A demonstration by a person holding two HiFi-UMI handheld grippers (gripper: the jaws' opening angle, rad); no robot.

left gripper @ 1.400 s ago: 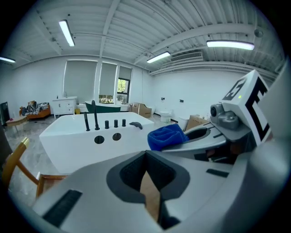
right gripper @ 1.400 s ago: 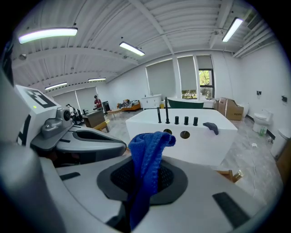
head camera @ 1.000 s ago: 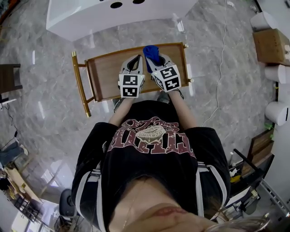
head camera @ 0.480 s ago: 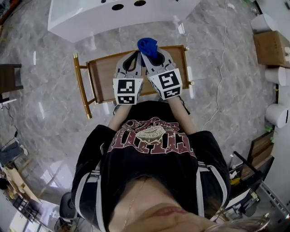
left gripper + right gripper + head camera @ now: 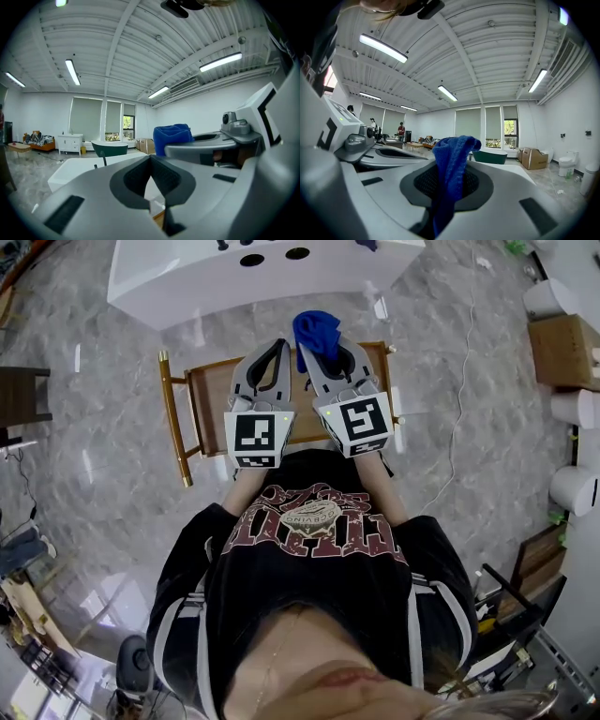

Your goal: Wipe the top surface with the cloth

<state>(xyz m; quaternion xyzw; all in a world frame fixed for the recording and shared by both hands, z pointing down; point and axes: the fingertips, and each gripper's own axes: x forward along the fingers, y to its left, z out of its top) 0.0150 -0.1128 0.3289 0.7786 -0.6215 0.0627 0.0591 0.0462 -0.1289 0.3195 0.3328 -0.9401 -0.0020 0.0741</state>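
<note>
While my right gripper [image 5: 323, 345] grips the blue cloth [image 5: 315, 329] over the wooden table's [image 5: 214, 404] far edge, my left gripper [image 5: 274, 348] beside it is clenched, empty; beyond the table, a white unit [image 5: 187, 282] stands on marble floor [image 5: 94, 446]

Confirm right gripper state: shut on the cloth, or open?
Right gripper shut on the cloth: its view shows blue fabric pinched between the jaws, bunching past them.
</note>
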